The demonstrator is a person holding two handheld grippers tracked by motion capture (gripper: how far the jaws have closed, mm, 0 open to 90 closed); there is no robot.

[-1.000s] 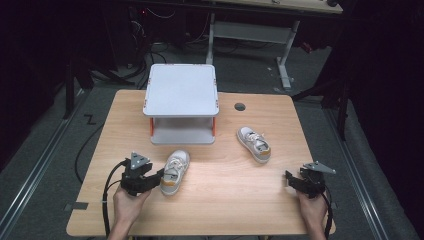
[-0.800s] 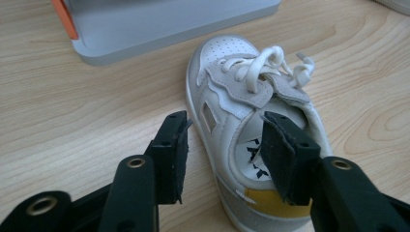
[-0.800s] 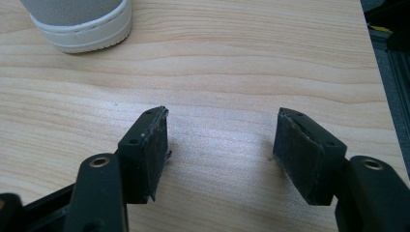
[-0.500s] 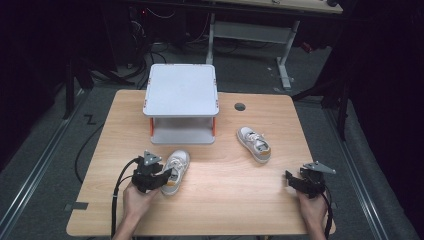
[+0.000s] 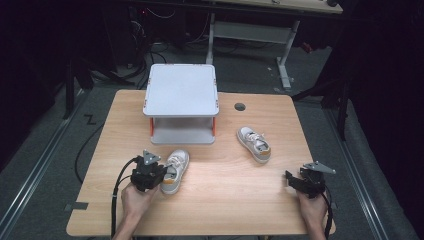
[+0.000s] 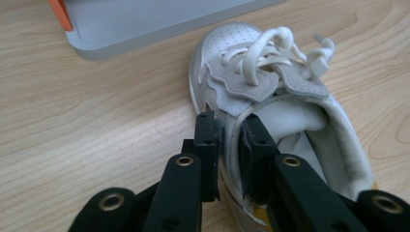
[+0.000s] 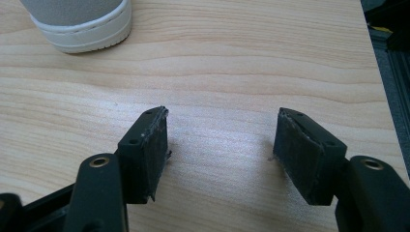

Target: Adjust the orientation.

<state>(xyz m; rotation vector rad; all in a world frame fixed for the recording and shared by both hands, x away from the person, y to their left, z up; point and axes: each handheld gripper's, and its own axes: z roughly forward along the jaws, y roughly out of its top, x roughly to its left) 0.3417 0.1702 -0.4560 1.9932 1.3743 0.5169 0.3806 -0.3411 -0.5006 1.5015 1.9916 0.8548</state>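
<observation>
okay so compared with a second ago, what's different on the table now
The left tool has edged in toward the near shoe and its jaws have just been closing; they now pinch the shoe's side wall at the collar. The right tool is open as before, unmoved, and the other shoe and the grey stand lie where they were.

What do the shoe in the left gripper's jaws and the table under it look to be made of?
Shoe: probably white synthetic leather, matte, with punched toe holes, grey suede-like lace panels and cotton-looking laces; the left gripper pinches its side wall. Table: light wood or wood-look laminate, judging by the even printed-looking grain and soft sheen; which one is unclear.
</observation>
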